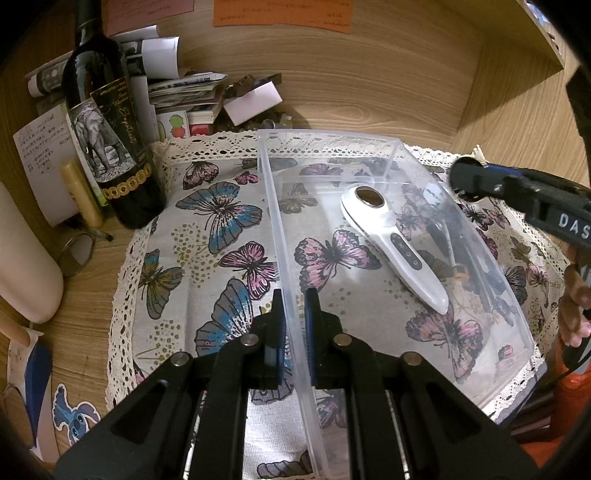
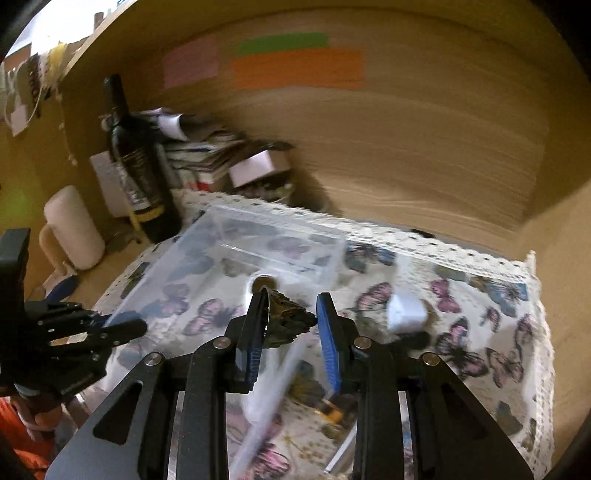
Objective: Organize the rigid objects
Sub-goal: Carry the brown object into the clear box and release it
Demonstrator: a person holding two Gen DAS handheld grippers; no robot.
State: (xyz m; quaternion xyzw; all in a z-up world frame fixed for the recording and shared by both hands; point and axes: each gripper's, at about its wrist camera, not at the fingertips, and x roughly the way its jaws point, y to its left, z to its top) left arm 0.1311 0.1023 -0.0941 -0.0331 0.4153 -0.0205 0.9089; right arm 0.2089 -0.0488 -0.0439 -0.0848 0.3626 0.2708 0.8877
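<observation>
Now | left gripper [image 1: 293, 299] clamps clear bin wall [image 1: 284, 236] | right gripper [image 2: 290, 314] pinches dark object [image 2: 286, 317]

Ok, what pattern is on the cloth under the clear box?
Butterflies, pink and blue, on the lace-edged cloth; clearest in the left wrist view.

A dark wine bottle [image 1: 107, 147] with an elephant label stood upright at the back left of the wooden desk [image 1: 369, 92], just off the butterfly-print cloth [image 1: 207, 236]. Behind it lay a stack of papers [image 1: 184, 88]. Orange [image 1: 280, 14] and pink [image 2: 190, 66] notes hung on the back panel. A cream cylinder [image 1: 26, 258], perhaps a flask, lay left.
</observation>
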